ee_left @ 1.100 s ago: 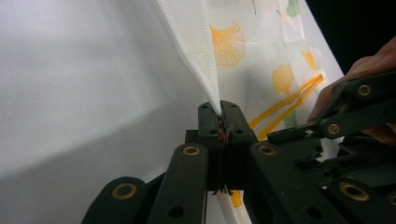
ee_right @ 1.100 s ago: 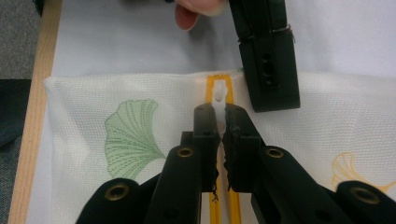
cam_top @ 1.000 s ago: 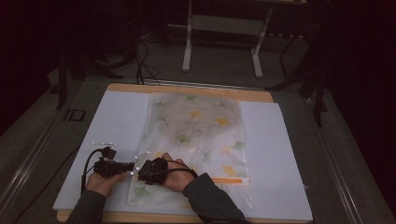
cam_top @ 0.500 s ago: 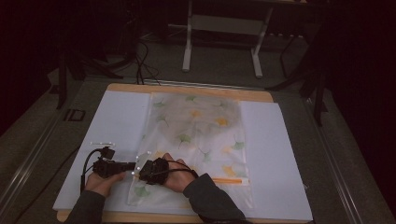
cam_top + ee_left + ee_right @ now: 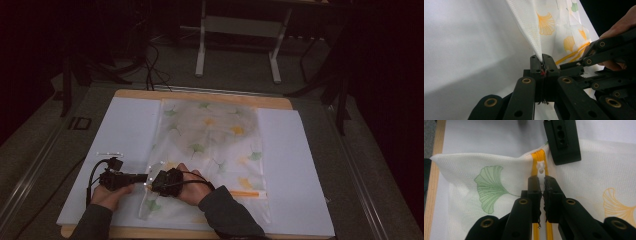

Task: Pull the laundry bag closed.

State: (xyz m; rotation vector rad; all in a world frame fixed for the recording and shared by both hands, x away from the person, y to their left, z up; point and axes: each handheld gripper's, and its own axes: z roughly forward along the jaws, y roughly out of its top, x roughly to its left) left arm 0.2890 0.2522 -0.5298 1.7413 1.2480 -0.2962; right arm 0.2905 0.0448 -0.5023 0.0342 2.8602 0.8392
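Observation:
A white mesh bag (image 5: 210, 145) printed with green and yellow ginkgo leaves lies flat on the white mat (image 5: 295, 165). Its yellow zipper (image 5: 247, 193) runs along the near edge. My left gripper (image 5: 144, 177) is shut on the bag's near-left corner, pinching the mesh fabric (image 5: 534, 27) between its jaws (image 5: 542, 59). My right gripper (image 5: 154, 183) sits right beside it, shut on the white zipper pull (image 5: 540, 171) at the end of the yellow zipper tape (image 5: 539, 156). The left gripper's jaw (image 5: 562, 141) shows just beyond the pull.
The mat covers a wooden table (image 5: 200, 95) whose near edge (image 5: 150, 233) runs just below my forearms. A small clear strip (image 5: 109, 153) lies on the mat left of the bag. A metal stand (image 5: 240, 30) and cables are on the floor behind.

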